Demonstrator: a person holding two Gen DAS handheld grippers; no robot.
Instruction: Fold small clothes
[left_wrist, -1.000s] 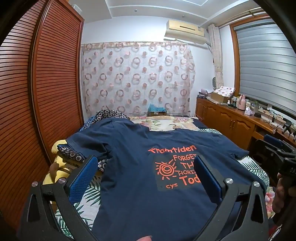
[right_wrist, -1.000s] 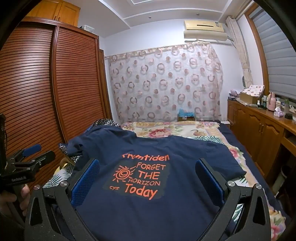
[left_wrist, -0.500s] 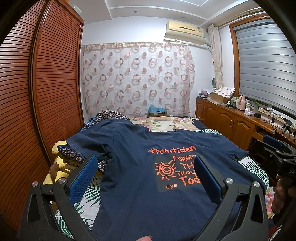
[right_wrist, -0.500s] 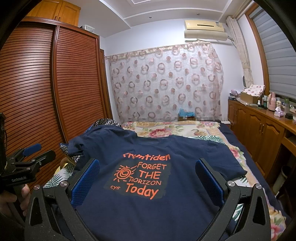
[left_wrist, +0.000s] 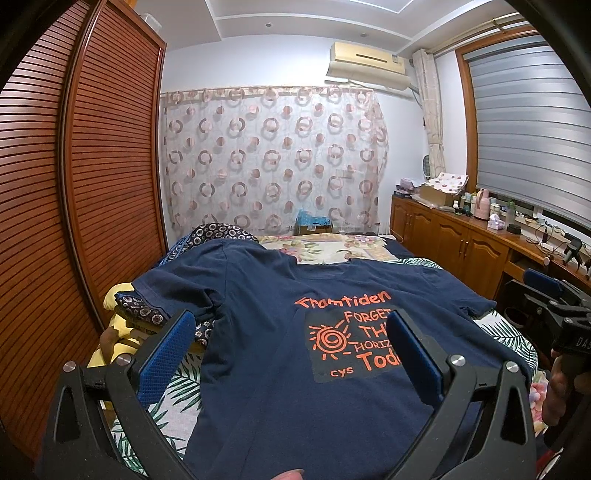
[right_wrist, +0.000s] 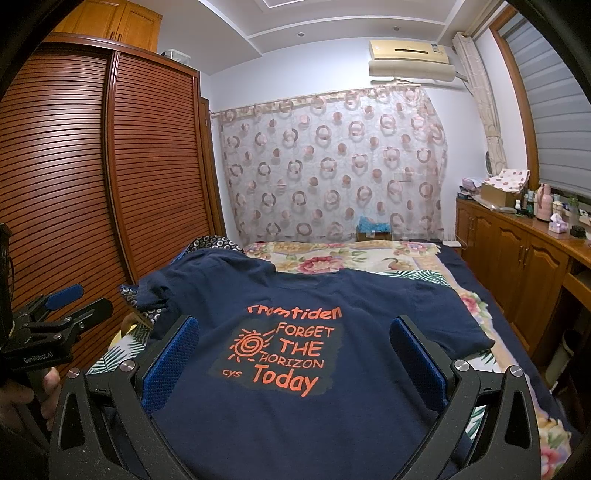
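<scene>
A navy T-shirt (left_wrist: 266, 332) (right_wrist: 295, 424) with orange lettering lies spread flat, print up, on the bed, collar at the far end. My left gripper (left_wrist: 290, 354) hovers open above the shirt's lower left part, its blue pads wide apart and empty. Over the lower middle of the shirt my right gripper (right_wrist: 293, 360) stands open as well, framing the print. The right gripper (left_wrist: 554, 310) shows at the right edge of the left wrist view, and the left gripper (right_wrist: 55, 314) at the left edge of the right wrist view. A hand (right_wrist: 22, 398) holds it.
A patterned dark garment (left_wrist: 144, 314) and a yellow cloth (left_wrist: 110, 332) lie at the shirt's left sleeve. The floral bedspread (right_wrist: 332, 262) stretches beyond the collar. A slatted wardrobe (right_wrist: 92, 184) runs along the left, a wooden cabinet (right_wrist: 517, 258) with small items along the right.
</scene>
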